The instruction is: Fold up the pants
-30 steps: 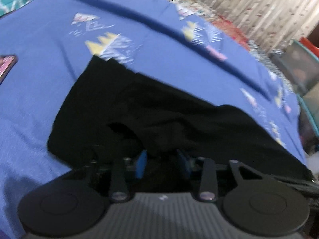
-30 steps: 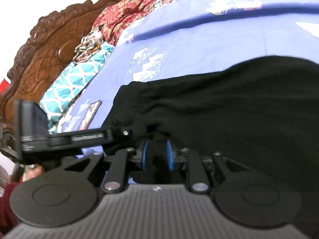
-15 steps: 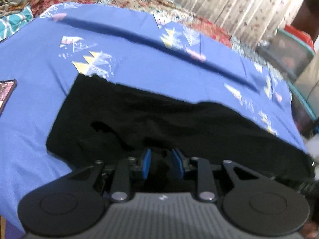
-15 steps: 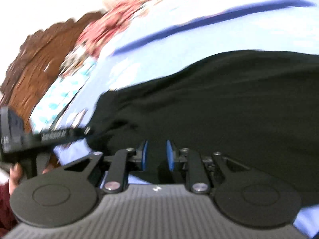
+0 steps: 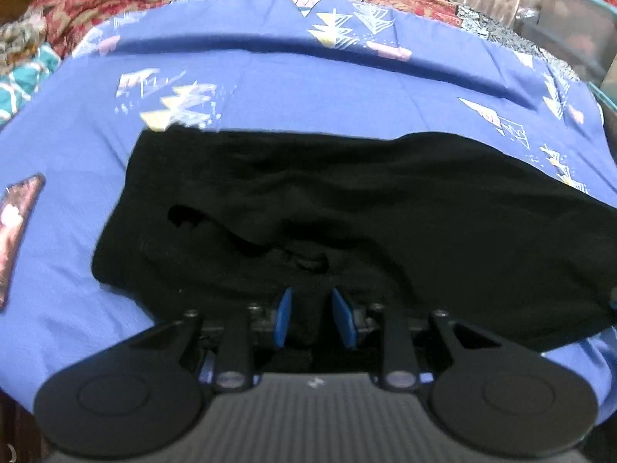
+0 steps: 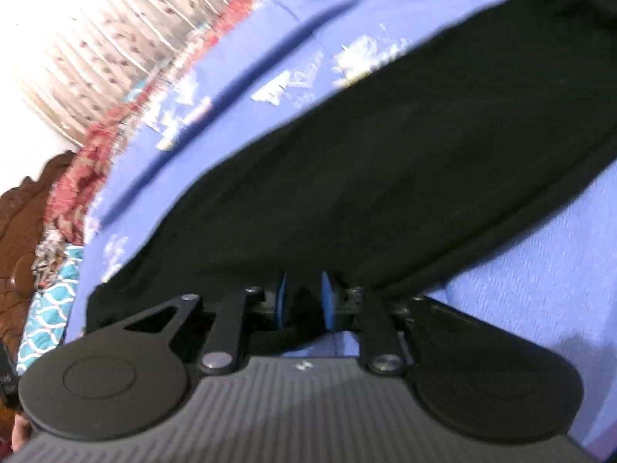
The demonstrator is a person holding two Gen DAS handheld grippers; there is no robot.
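The main risk here is a slip: the pants (image 5: 347, 212) are thin, dark cloth, and if a grip catches only one layer, the lower layer can stay on the bed (image 5: 270, 88) and the fold will come out uneven. A crooked pull is another risk, because the two grippers seem to hold different places of the near edge.

The pants lie flat and long on the blue bed, directly ahead of both pairs of jaws, with a loose wrinkle just in front of the left gripper (image 5: 313, 318). Its blue jaws stand a little apart, and dark cloth fills the gap; I cannot tell if they really clamp it. The right gripper (image 6: 304, 306) shows the same: jaws slightly apart at the near edge of the pants (image 6: 385, 162), cloth between them, grip uncertain.
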